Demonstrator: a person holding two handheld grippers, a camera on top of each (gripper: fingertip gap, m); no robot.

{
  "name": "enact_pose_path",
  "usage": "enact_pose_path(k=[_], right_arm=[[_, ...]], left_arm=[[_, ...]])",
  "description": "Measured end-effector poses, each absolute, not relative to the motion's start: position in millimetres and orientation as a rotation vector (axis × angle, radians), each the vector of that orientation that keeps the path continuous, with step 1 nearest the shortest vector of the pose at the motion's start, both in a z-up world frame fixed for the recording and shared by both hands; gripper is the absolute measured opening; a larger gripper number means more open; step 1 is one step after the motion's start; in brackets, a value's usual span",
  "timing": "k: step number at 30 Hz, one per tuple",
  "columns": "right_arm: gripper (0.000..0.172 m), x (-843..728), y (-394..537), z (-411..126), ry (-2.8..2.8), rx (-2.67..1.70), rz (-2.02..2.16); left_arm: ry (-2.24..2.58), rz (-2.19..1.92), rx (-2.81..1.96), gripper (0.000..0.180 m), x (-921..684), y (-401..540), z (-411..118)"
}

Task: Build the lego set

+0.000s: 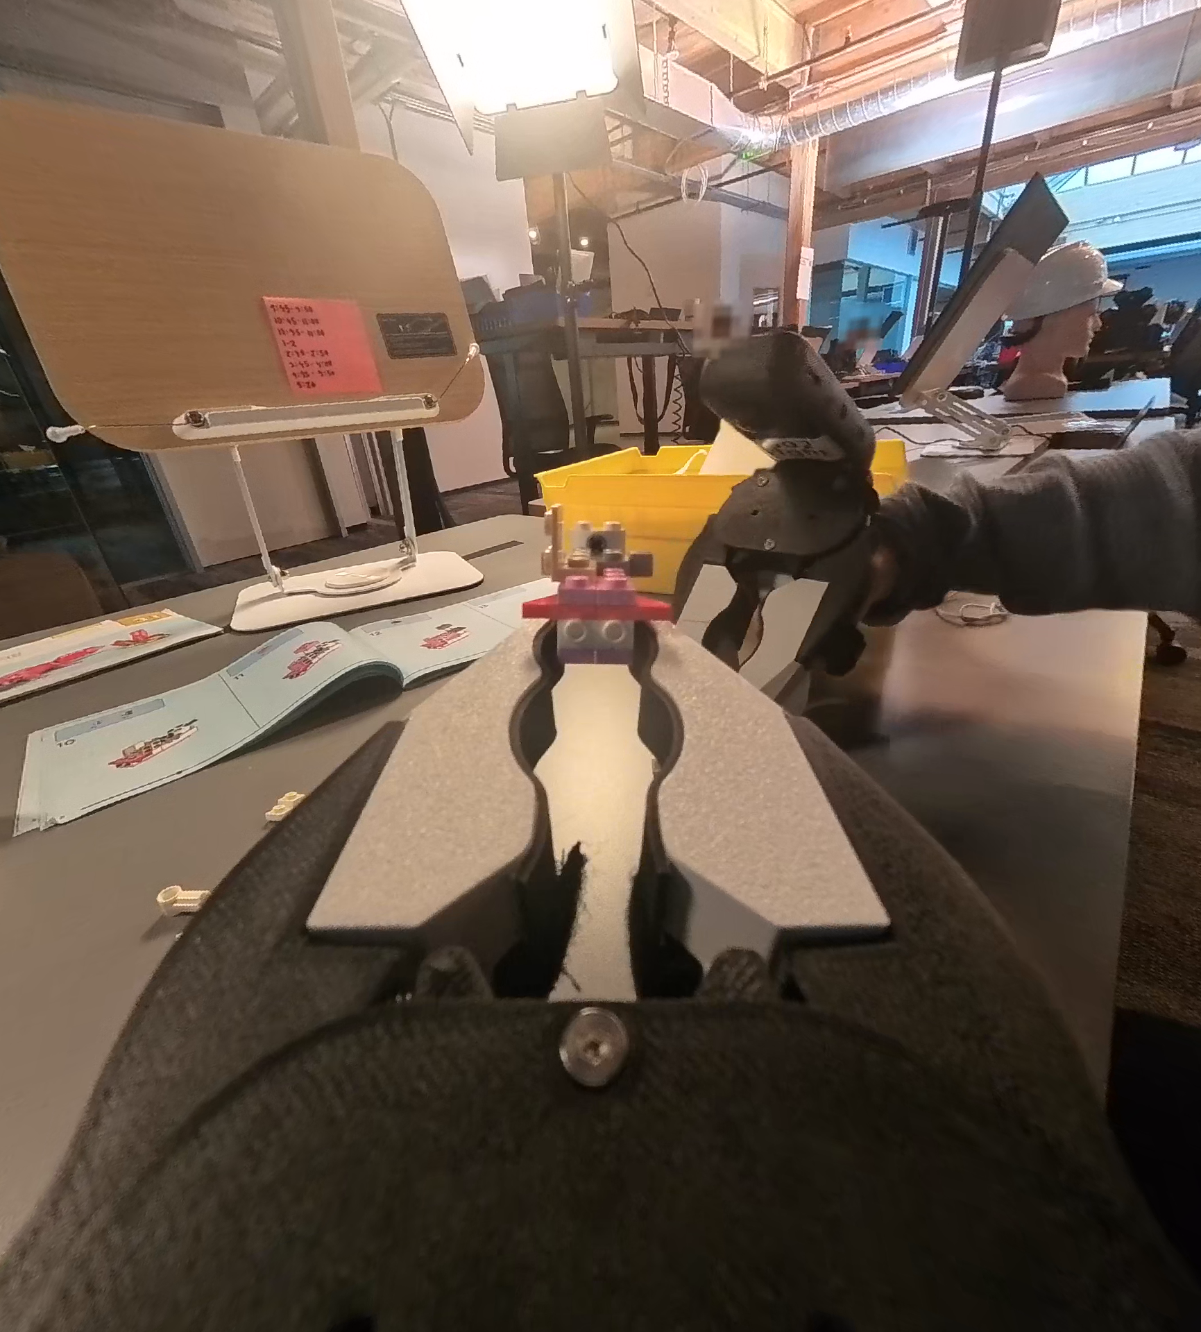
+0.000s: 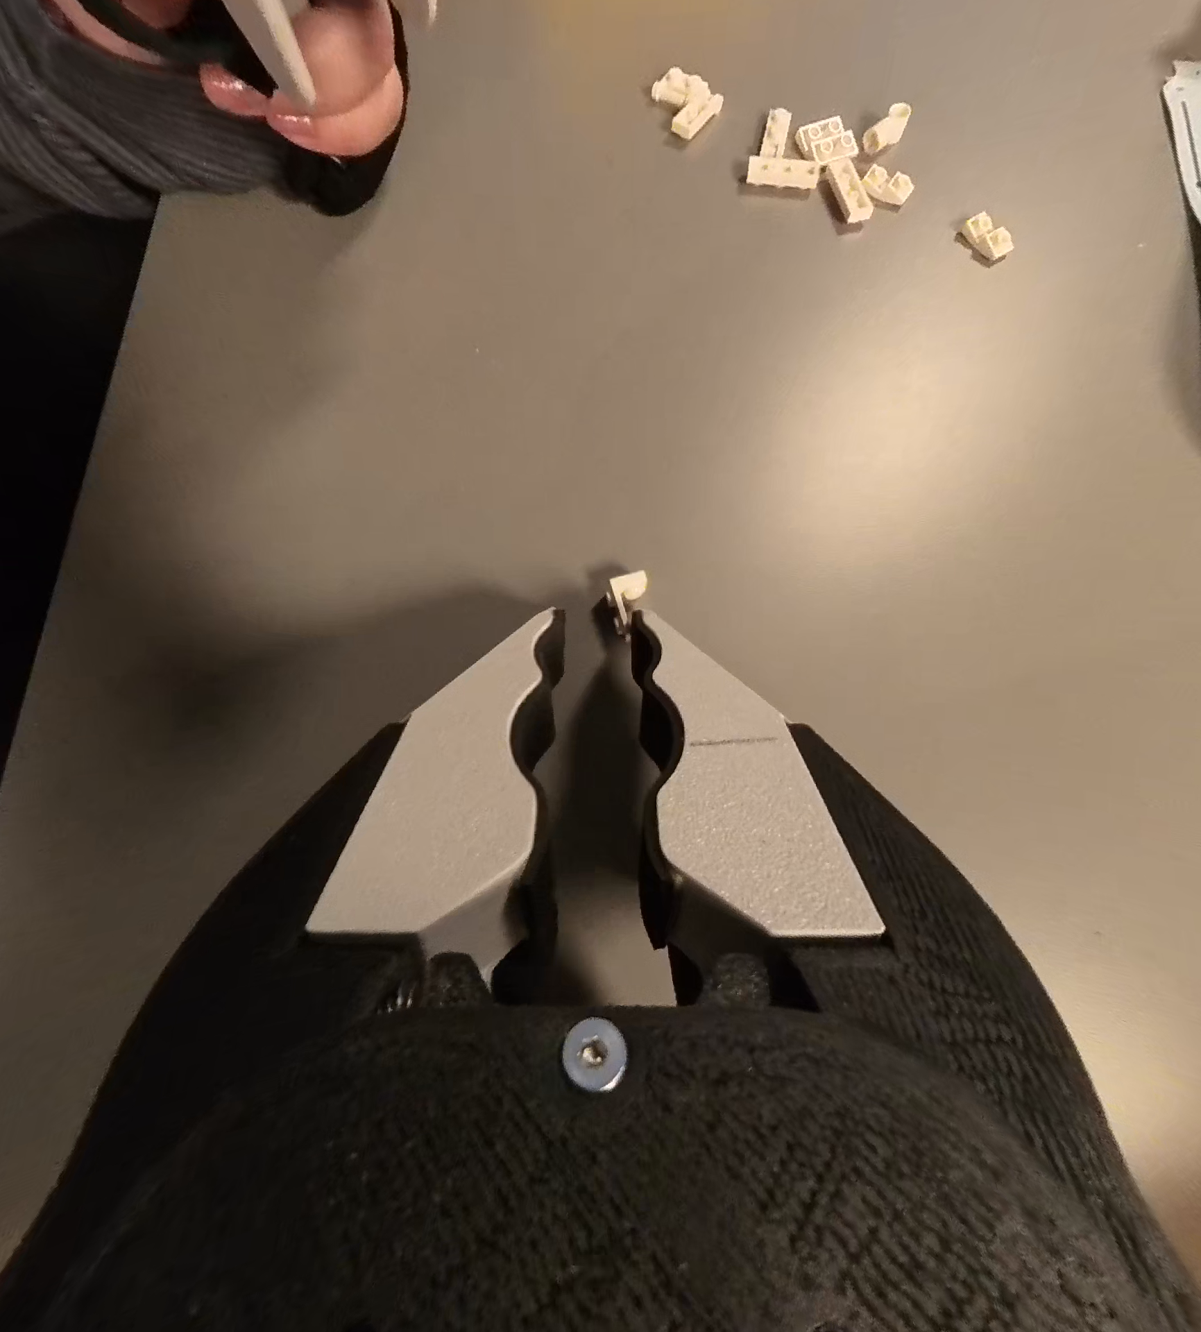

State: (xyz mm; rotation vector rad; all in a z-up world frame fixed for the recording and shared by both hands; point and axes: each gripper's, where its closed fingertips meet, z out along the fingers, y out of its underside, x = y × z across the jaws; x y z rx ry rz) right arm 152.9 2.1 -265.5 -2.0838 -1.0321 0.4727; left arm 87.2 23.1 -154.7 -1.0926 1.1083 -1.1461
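Note:
My left gripper (image 1: pixel 596 641) is shut on a small brick model (image 1: pixel 594 598) of purple, grey, red and tan pieces. It holds the model upright by its purple and grey base, above the dark table (image 1: pixel 78 1009). My right gripper (image 2: pixel 596 620) points down at the table with its jaws a little apart. A tiny cream brick piece (image 2: pixel 627 600) stands at the tip of its right finger (image 2: pixel 691 721); the left finger (image 2: pixel 482 721) stands clear of it. The right gripper also shows in the left wrist view (image 1: pixel 770 649), just right of the model, held by a gloved hand.
Several loose cream bricks (image 2: pixel 828 155) lie farther out on the table; two more (image 1: pixel 183 897) lie near the left gripper. An open instruction booklet (image 1: pixel 309 670), a wooden book stand (image 1: pixel 222 288) and a yellow bin (image 1: pixel 619 497) stand behind. The table edge (image 2: pixel 129 360) runs at the left. Some 12 cm of space lies between my two pairs of fingers.

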Motion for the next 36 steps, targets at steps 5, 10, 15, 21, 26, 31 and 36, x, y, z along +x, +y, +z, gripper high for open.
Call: enact_pose_path(k=[5,10,15,21,26,31,36], right_arm=[[0.002,152.9,9.1,-265.4,-0.960,-2.092,0.460],[0.001,149.5,14.3,-228.9,-0.978,-2.047,0.323],[0.000,115.1,4.8,-146.7,-1.207,-1.812,0.043],[0.001,90.9,-1.7,-157.4,-1.575,-1.773,-0.276],[0.001,92.9,1.5,-175.6,-1.653,-1.807,-0.266],[0.001,94.6,2.2,-179.5,-1.695,-1.804,-0.269],[0.001,100.5,-0.4,-186.8,-1.787,-1.830,-0.328]], left_arm=[[1.109,-1.146,-1.093,0.015,87.3,23.1,-154.8],[1.111,-1.120,-1.113,0.015,88.9,25.0,-157.2],[1.167,-1.009,-1.135,0.015,95.2,24.4,-166.1],[1.234,-0.819,-1.151,0.015,100.2,27.4,-178.7],[1.335,-0.670,-1.109,0.015,106.6,21.1,-190.8],[1.354,-0.661,-1.112,0.015,107.3,20.6,-193.4],[1.416,-0.589,-1.087,0.015,110.5,16.9,-201.3]])
